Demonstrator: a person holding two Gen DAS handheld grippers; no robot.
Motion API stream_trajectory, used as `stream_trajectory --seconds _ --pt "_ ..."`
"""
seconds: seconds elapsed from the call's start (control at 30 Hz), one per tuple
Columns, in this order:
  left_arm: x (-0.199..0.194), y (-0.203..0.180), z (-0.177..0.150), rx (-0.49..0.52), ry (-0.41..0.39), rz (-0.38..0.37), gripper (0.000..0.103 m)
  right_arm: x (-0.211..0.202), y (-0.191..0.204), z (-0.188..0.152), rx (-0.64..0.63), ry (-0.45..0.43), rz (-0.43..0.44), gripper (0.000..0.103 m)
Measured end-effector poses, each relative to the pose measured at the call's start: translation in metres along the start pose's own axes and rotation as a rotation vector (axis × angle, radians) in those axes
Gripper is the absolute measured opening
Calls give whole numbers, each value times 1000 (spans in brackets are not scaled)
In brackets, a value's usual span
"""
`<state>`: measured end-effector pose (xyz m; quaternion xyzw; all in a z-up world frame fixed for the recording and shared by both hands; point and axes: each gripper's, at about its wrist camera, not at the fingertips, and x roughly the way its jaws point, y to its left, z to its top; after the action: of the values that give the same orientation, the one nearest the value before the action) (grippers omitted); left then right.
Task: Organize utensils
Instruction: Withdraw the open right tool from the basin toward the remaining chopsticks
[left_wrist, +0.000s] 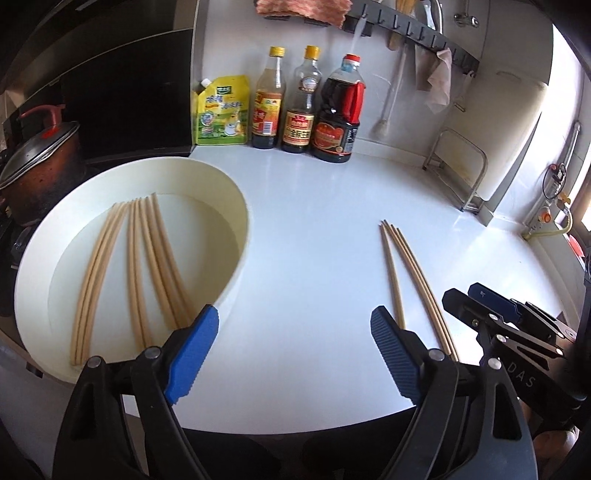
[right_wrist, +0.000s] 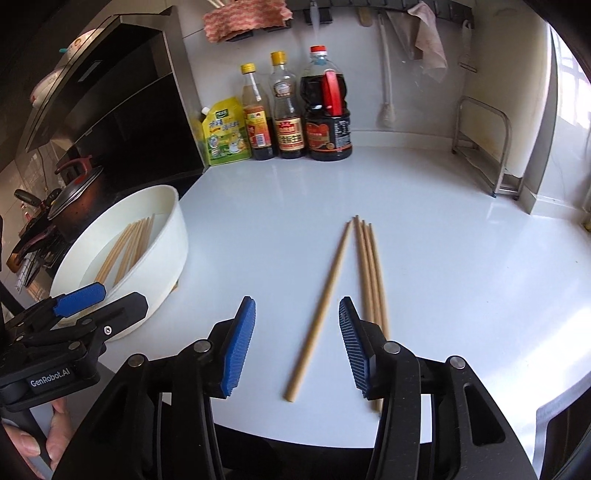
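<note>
At lower centre of the right wrist view, the right gripper (right_wrist: 297, 345) gapes empty over one stray chopstick (right_wrist: 320, 308); three more chopsticks (right_wrist: 369, 273) lie beside it. Left of frame, the white tub (left_wrist: 236, 229) holds others, the left gripper (left_wrist: 295, 345) also spread wide.
</note>
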<state>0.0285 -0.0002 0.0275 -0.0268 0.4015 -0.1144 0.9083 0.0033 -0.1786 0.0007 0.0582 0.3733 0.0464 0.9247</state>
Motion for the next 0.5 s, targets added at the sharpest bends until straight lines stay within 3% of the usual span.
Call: stream_trajectory --seconds 0.27,0.5 --pt "16 -42 7 70 1 -52 91 -2 -43 -1 69 5 -39 48" --pt "35 -63 10 97 26 -70 91 2 -63 1 83 13 -51 50"
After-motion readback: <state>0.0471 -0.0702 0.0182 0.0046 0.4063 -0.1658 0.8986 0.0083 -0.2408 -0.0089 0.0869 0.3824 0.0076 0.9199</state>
